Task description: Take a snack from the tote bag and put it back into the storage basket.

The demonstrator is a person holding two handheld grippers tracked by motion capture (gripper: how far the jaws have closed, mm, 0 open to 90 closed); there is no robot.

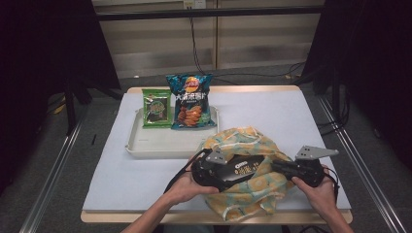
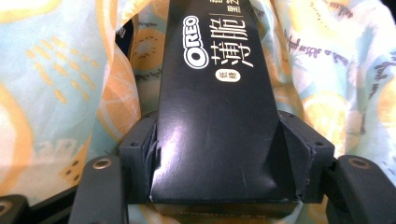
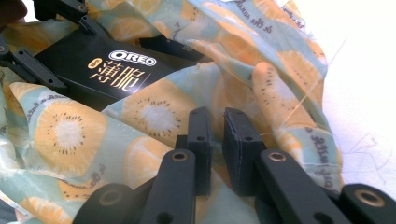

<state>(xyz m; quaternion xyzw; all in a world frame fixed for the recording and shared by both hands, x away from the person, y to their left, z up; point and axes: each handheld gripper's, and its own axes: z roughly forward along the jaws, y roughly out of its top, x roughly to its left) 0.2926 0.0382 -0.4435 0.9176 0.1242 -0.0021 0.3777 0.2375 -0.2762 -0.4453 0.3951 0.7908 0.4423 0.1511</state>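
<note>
High view: Oreo box (image 1: 243, 170) lies in mouth of fruit-print cloth bag (image 1: 252, 194) near desk's front edge; tray (image 1: 145, 145) toward back-left carries chip bag (image 1: 190, 101) and green snack pack (image 1: 157, 108).

Left gripper view: left gripper (image 2: 219, 154) pinches box end, box half inside bag.

Right gripper view: right gripper (image 3: 215, 135) pinches bag fabric, jaws nearly together.

Judgement: box partly in; two snacks left.

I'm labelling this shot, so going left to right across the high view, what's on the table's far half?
Green snack packet → blue chip bag, both standing at the back of the white tray.
</note>
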